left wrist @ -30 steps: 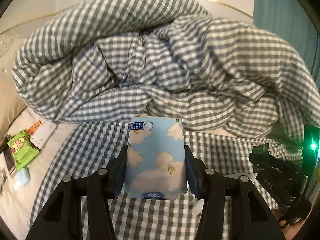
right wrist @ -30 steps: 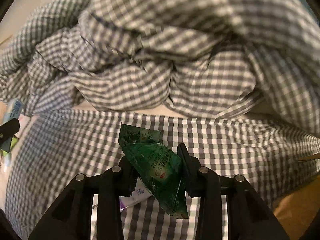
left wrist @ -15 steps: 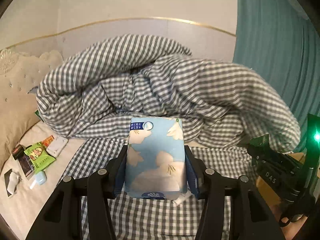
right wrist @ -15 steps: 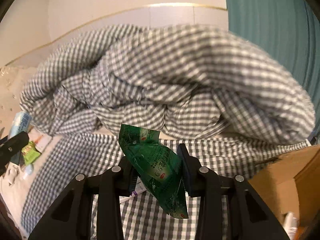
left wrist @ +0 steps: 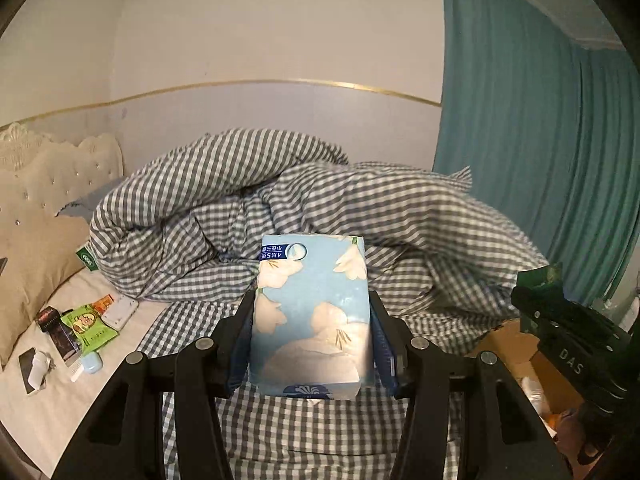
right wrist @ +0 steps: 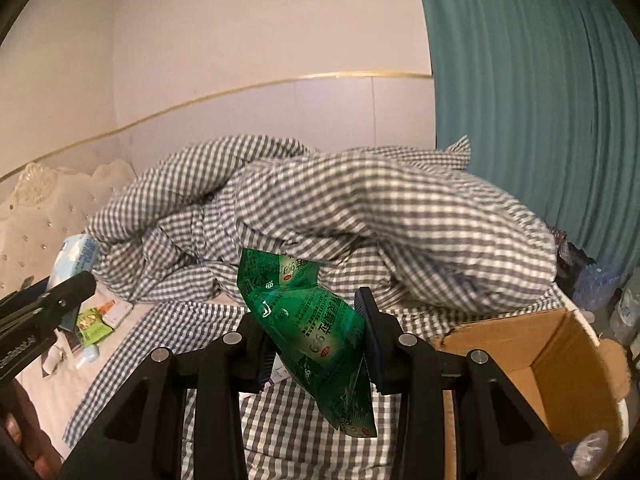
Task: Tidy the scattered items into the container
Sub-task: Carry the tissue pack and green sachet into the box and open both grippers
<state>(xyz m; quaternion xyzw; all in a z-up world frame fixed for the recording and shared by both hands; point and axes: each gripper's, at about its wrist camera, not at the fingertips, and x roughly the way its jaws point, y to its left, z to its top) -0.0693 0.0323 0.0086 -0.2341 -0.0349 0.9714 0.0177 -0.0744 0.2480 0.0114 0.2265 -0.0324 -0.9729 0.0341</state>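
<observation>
My left gripper (left wrist: pixel 312 316) is shut on a light blue tissue pack (left wrist: pixel 310 312) printed with white flowers, held upright above the checked sheet. My right gripper (right wrist: pixel 312 328) is shut on a crumpled green sachet (right wrist: pixel 316 328) that hangs down between its fingers. A brown cardboard box (right wrist: pixel 552 368) stands open at the right of the bed, below and right of the right gripper; in the left wrist view the cardboard box (left wrist: pixel 520 356) shows partly behind the right gripper (left wrist: pixel 536 284). The left gripper (right wrist: pixel 72 288) with its tissue pack (right wrist: pixel 76 256) appears at the left edge of the right wrist view.
A bunched grey checked duvet (left wrist: pixel 280 208) fills the back of the bed. Several small items (left wrist: pixel 80 328) lie scattered on the white sheet at the left, near a beige pillow (left wrist: pixel 28 276). A teal curtain (left wrist: pixel 540 140) hangs at the right. Plastic bottles (right wrist: pixel 596 280) stand beyond the box.
Both grippers have risen and drawn back from the duvet, each keeping its item. The wall, curtain and cardboard box have come into view.
</observation>
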